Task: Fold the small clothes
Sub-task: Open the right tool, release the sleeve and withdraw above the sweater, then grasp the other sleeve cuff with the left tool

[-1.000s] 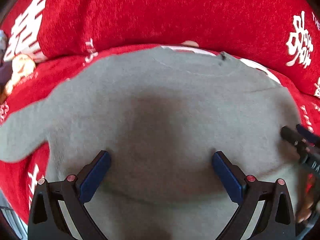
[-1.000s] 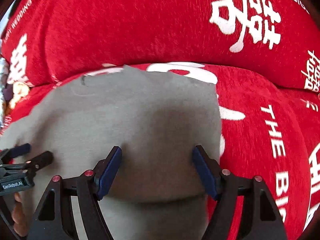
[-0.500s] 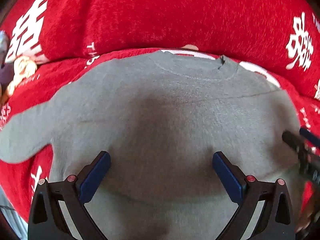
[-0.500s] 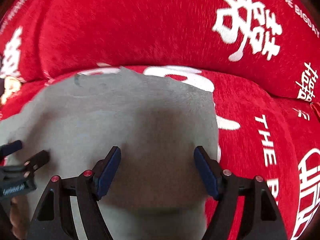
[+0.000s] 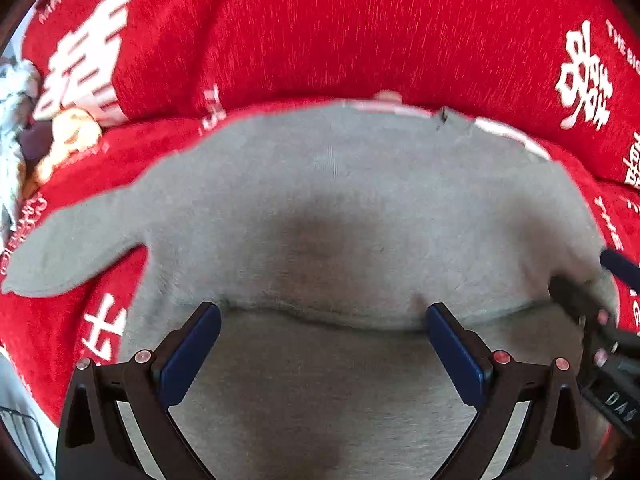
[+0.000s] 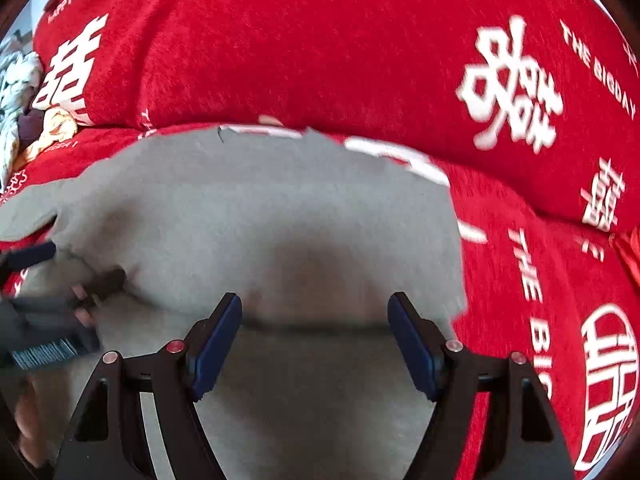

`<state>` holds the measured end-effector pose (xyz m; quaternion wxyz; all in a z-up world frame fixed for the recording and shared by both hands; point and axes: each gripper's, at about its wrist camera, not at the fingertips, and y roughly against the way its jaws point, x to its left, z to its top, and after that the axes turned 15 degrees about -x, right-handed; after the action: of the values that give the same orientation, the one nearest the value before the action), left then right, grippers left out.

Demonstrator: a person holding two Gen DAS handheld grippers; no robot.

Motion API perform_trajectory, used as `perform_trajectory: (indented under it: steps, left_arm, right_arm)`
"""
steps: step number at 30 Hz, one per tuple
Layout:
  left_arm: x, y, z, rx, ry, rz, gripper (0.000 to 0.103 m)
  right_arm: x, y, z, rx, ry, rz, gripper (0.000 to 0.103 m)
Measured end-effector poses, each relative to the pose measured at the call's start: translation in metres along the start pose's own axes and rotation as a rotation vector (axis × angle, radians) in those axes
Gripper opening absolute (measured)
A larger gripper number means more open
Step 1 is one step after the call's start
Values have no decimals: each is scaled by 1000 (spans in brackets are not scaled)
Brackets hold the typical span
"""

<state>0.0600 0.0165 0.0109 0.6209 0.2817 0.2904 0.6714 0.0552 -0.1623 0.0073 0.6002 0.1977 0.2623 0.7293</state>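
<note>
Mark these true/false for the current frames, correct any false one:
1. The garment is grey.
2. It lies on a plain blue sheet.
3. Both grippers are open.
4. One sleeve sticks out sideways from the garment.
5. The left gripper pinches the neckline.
1. True: the grey sweater is the garment.
2. False: it lies on a red cover printed with white characters and lettering.
3. True: the left gripper and the right gripper both stand wide, nothing pinched.
4. True: a sleeve reaches out over the cover, at the left of the left wrist view.
5. False: the neckline lies at the far edge, away from its fingers.
</note>
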Motion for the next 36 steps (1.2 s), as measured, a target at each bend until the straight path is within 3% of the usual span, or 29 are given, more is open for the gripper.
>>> perform_trajectory:
  steps: [2,5,7,10,15,21,23,31,33,35,36]
  left_arm:
    - [13,-6,-4,38,45,-15,102]
    - [43,6,-5,7,117,7,102]
    - [69,14,-7,-14,161,29,102]
    - [125,23,-17,-29,281,98,102]
    - [241,31,-30,-56,458,348,102]
    - [373,24,-60,-42,750,541,102]
    - [393,17,-56,-72,757,588,102]
    - [432,-23,-17,-71,731,623,102]
    - [434,-24,-12,-98,725,619,89]
    - [432,-17,-12,-144,701,643,47]
    - [434,-14,-13,-158,712,621,38]
  right_arm:
    - [8,-9,6,23,-22,29,78]
    - [24,-33,1,144,-5,43,78]
    - [31,-26,2,97,24,9,78]
    - [48,-12,9,65,11,71,78]
    - [90,4,24,22,61,136,78]
    - [136,15,35,17,78,220,78]
    - [152,19,35,18,111,243,78]
    - [194,26,38,19,236,280,78]
    - [196,24,40,23,236,282,78]
    - [199,19,42,29,232,280,78]
    - [202,16,44,34,231,281,78]
